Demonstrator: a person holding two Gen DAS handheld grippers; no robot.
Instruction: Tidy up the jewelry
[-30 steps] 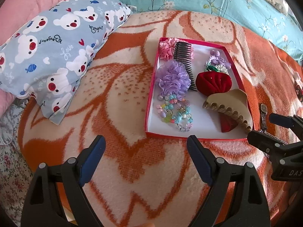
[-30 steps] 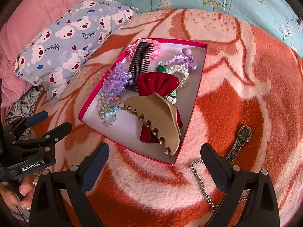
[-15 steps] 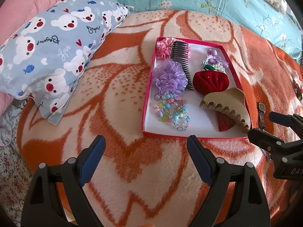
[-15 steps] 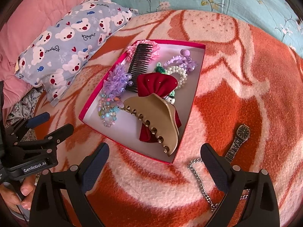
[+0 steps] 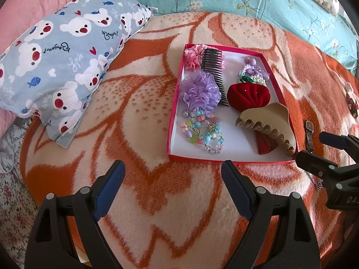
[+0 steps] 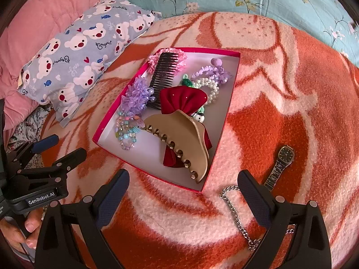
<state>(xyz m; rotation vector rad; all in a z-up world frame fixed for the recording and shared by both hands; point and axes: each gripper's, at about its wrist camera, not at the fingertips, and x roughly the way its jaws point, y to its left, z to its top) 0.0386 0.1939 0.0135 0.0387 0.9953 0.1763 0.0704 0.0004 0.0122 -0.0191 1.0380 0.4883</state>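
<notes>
The bed is covered by an orange-and-cream blanket (image 6: pixel 269 116). Directly on the blanket lie a red box (image 6: pixel 231 103), a watch (image 6: pixel 283 157), a chain (image 6: pixel 235 215) and a bear-print pillow (image 5: pixel 60 67).

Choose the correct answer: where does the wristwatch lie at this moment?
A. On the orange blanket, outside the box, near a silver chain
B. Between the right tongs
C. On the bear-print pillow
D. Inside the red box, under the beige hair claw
A: in the right wrist view the wristwatch lies flat on the blanket, outside the red box, with the silver chain close beside it; the right tongs hold nothing.
</notes>
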